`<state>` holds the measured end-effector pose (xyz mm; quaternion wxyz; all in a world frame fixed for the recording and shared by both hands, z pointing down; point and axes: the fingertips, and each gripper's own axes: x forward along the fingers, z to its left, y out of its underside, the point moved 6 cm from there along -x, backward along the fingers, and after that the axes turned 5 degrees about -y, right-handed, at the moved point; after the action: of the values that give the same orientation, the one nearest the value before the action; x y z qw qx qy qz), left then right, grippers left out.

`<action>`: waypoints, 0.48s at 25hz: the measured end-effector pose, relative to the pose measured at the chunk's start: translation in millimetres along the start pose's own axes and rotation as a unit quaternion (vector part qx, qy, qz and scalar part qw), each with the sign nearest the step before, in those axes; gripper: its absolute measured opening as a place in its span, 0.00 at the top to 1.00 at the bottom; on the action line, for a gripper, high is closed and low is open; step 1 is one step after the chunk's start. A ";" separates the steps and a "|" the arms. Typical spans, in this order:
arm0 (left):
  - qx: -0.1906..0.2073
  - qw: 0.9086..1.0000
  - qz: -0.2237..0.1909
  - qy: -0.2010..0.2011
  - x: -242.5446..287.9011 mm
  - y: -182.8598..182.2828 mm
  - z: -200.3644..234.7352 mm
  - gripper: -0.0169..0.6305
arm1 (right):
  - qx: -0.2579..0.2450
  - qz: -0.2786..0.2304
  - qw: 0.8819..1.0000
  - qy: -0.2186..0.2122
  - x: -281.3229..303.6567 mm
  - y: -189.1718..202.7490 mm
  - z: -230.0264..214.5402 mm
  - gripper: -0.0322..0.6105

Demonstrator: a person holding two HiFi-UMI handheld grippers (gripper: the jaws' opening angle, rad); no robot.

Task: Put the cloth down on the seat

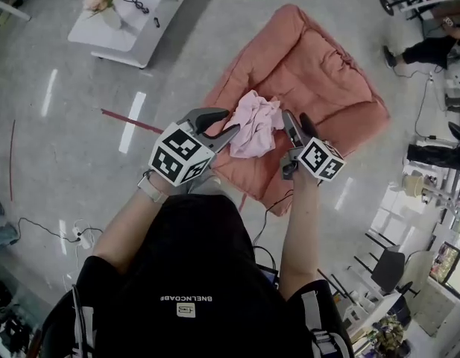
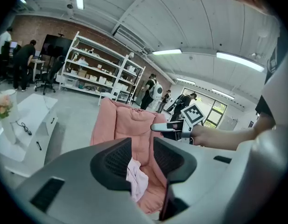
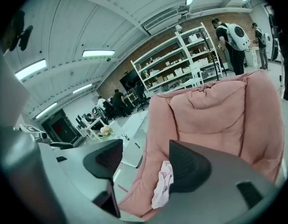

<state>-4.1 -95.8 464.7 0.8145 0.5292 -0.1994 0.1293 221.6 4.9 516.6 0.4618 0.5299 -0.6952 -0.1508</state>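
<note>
A crumpled pale pink cloth (image 1: 256, 125) lies on the front part of the salmon-pink cushioned seat (image 1: 319, 73). My left gripper (image 1: 224, 127) is open at the cloth's left edge, its fingertips close to the fabric. My right gripper (image 1: 298, 127) is open just right of the cloth. In the left gripper view the cloth (image 2: 136, 178) shows low in the gap of the left gripper (image 2: 143, 148), below the pads, with the seat (image 2: 129, 125) behind it. In the right gripper view the cloth (image 3: 162, 183) hangs beside one pad of the widely open right gripper (image 3: 146, 160).
A white low table (image 1: 151, 10) with flowers stands on the floor at the back left. A red cable (image 1: 133, 120) runs along the floor left of the seat. A power strip (image 1: 79, 236) lies near my left. A person (image 1: 431, 51) sits at the far right; shelves (image 2: 97, 73) stand behind.
</note>
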 end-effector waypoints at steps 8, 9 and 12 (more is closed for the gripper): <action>0.043 0.997 -0.023 0.053 18.5 -49.4 -24.5 0.75 | -0.011 -0.062 0.998 -0.008 -54.0 -29.2 43.0 0.45; 0.049 0.997 -0.025 0.061 20.7 -55.7 -27.9 0.75 | -0.014 -0.071 0.997 -0.007 -60.5 -33.1 48.4 0.45; 0.061 0.994 -0.034 0.079 26.2 -73.7 -36.4 0.78 | -0.025 -0.099 0.995 -0.005 -79.3 -46.1 64.5 0.47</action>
<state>57.1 -92.5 403.9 0.7978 0.5726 -0.1082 0.1549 198.3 38.2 412.1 0.4538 0.5838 -0.6377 -0.2158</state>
